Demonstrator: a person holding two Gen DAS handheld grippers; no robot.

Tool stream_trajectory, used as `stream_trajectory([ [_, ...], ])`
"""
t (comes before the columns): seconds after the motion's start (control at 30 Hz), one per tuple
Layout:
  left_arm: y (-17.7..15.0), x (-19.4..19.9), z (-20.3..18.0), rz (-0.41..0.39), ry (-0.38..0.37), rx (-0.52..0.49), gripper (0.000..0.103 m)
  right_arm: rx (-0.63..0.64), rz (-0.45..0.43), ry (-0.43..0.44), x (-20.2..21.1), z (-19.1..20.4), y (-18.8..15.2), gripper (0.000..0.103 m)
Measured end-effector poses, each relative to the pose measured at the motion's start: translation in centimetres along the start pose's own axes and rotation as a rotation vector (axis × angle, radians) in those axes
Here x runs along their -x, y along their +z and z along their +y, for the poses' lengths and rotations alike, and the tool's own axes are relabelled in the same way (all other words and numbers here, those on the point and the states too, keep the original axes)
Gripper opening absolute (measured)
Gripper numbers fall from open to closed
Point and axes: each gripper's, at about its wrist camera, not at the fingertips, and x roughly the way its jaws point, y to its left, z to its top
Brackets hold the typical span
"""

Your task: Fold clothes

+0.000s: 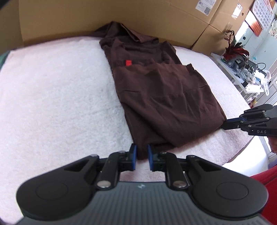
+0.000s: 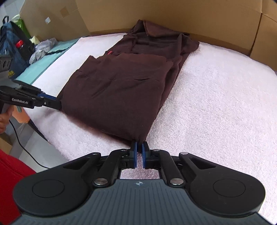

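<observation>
The brown shirt (image 1: 155, 86) lies on a table covered with a pale pink towel (image 1: 52, 95), running as a long narrow strip from the near edge, where the person stands, to the far edge against the cardboard boxes (image 1: 121, 15). Its long axis goes near to far, and the collar (image 2: 147, 27) end points away, bunched up against the boxes. A small red tag (image 1: 128, 63) shows on the upper part.

The garment already lies narrowed lengthwise: its sides appear to be turned in, and an extra layer sits across the lower part, with a loose edge showing about midway along the strip. The far part, around the collar and shoulders, is rumpled rather than flat. By my reading the lengthwise folds are in and the crosswise folding is what remains, though the upper layer could also be a fold that is partly made.

The left claw (image 1: 142, 154) is closed on the near hem of the shirt at its left corner, a bunch of cloth pinched between the blue pads. The right claw (image 2: 139, 149) is closed on the near right corner, cloth likewise caught between its pads. Both corners sit at or just above the towel near the table's near edge, so the hem is stretched between the two claws. The person's red sleeve (image 1: 266, 180) shows at the near side.
</observation>
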Motion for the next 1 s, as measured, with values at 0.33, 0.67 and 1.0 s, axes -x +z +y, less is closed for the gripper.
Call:
stream_trajectory([
  [0.33,0.3,2.0,-0.3,0.032,0.011,-0.087,0.003,-0.046,-0.059,-0.021,2.4,-0.6,0.3,0.014],
  [0.67,0.7,-2.0,-2.2,0.030,0.035,-0.098,0.036,-0.045,-0.081,-0.044,1.6,0.6,1.3,0.024],
  [1.0,2.3,1.1,-1.4,0.018,0.018,-0.187,0.002,-0.037,-0.077,-0.078,1.8,1.4,1.6,0.001],
])
